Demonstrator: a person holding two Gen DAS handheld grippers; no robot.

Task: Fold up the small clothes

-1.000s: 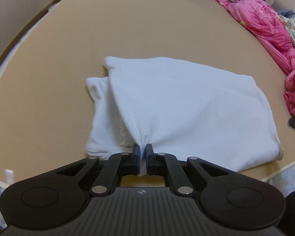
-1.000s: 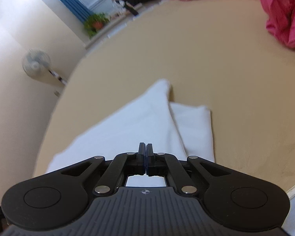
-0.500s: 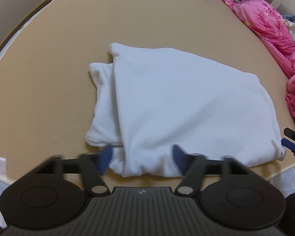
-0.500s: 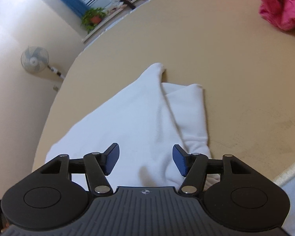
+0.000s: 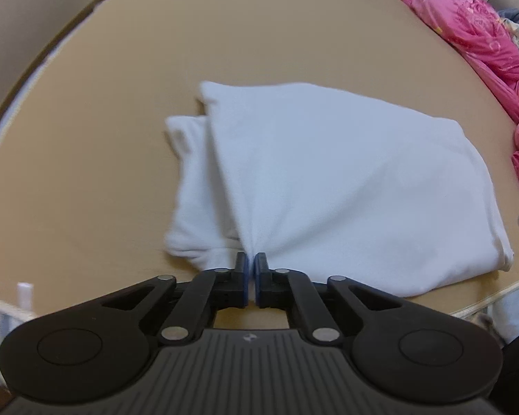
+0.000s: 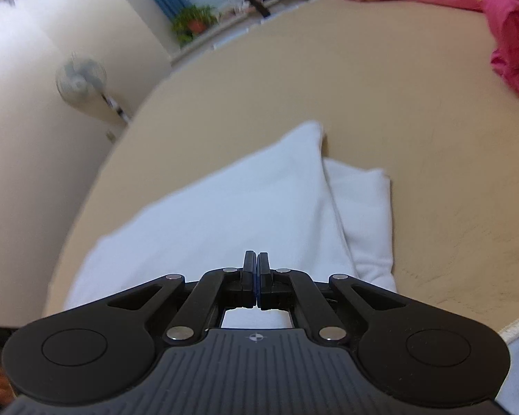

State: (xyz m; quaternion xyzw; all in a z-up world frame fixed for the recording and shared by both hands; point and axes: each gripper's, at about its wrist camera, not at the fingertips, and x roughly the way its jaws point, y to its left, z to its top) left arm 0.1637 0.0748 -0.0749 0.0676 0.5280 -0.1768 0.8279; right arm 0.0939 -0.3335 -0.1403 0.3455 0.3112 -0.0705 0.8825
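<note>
White garment (image 5: 346, 186) on tan board (image 5: 225, 41), both grippers' fingers (image 5: 240, 269) (image 6: 249, 265) reclosed, pinching its near edge again.

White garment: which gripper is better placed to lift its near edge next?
Left. The left gripper pinches the white garment at its near edge, where cloth puckers; the right gripper is shut over flat cloth.

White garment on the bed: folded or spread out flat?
Folded: the white garment lies doubled, its top layer overlapping a narrower layer sticking out beside it.
</note>
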